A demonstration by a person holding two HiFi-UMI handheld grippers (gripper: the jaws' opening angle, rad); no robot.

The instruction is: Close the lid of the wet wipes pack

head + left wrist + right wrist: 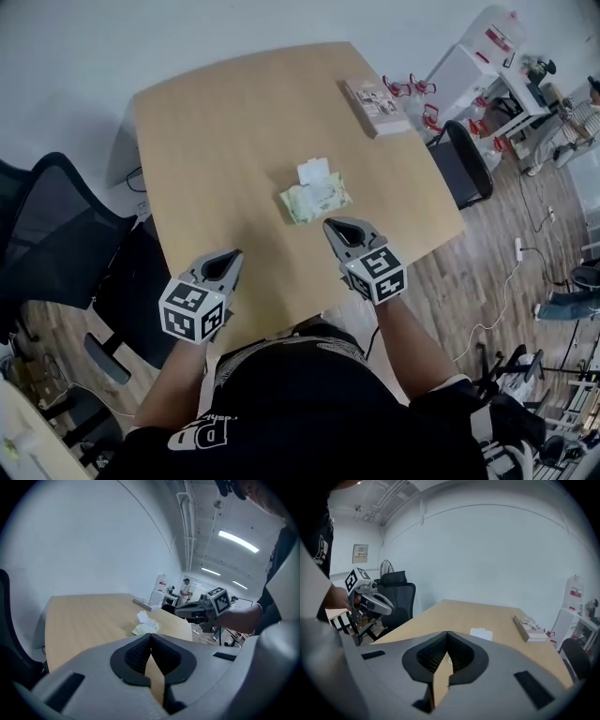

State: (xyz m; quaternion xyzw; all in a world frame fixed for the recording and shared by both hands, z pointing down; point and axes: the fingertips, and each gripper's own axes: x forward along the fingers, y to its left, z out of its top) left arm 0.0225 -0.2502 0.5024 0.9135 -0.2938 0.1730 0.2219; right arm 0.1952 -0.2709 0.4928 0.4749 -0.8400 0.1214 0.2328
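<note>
A pale green wet wipes pack lies near the middle of the wooden table, its white lid flipped open toward the far side. My right gripper hovers just in front of the pack, shut with nothing between its jaws. My left gripper is shut and empty too, over the table's near edge, well left of the pack. The left gripper view shows the pack ahead past its closed tips. In the right gripper view only the lid shows above the closed tips.
A book lies at the table's far right corner. Black office chairs stand left of the table and one stands to its right. A white shelf unit and floor cables lie beyond the right side.
</note>
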